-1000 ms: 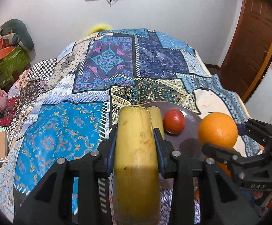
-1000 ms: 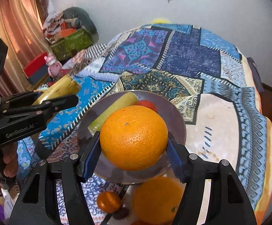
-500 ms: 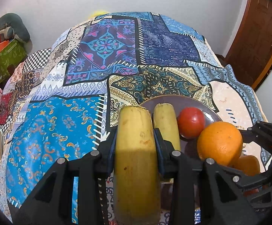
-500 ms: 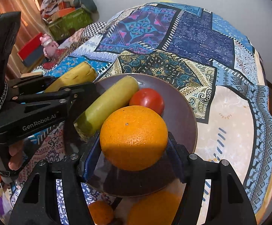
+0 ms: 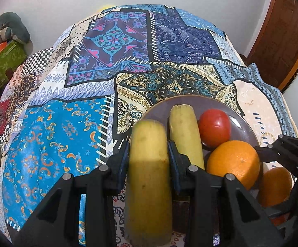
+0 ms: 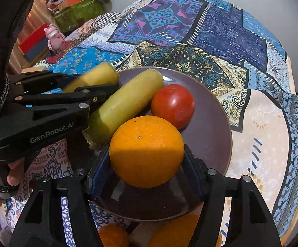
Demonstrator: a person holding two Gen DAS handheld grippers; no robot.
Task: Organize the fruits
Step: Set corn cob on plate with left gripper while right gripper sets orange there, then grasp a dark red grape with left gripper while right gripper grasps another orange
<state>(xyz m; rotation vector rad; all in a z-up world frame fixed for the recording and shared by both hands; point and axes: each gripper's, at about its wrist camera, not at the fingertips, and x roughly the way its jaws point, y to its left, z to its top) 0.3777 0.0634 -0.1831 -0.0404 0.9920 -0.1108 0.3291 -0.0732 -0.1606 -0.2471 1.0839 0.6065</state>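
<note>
My left hand-held gripper (image 5: 149,154) is clamped on a banana (image 5: 149,177), long axis running straight forward along the fingers, tip poking out over the near-left rim of the brown plate (image 5: 245,131). Plate sits on the patchwork bedspread (image 5: 111,47), not a tabletop. A second banana (image 5: 184,131) already lies on the plate just right of mine, roughly parallel, with a tomato (image 5: 214,128) beside it further right. So the free slot for my banana is the plate's left strip: forward and slightly right of the left gripper, keep the axis parallel to the resting banana. My right hand-held gripper (image 6: 145,164) is clamped on an orange (image 6: 146,151), held over the near part of the plate, tomato (image 6: 172,105) just ahead, open plate surface ahead-right. From the right view the left gripper (image 6: 74,86) comes in from the left, close to the resting banana (image 6: 126,105). More oranges (image 6: 114,235) sit off the plate near its front edge, partly hidden. Left hand is nearer the banana slot; right is nearer the open side.
</note>
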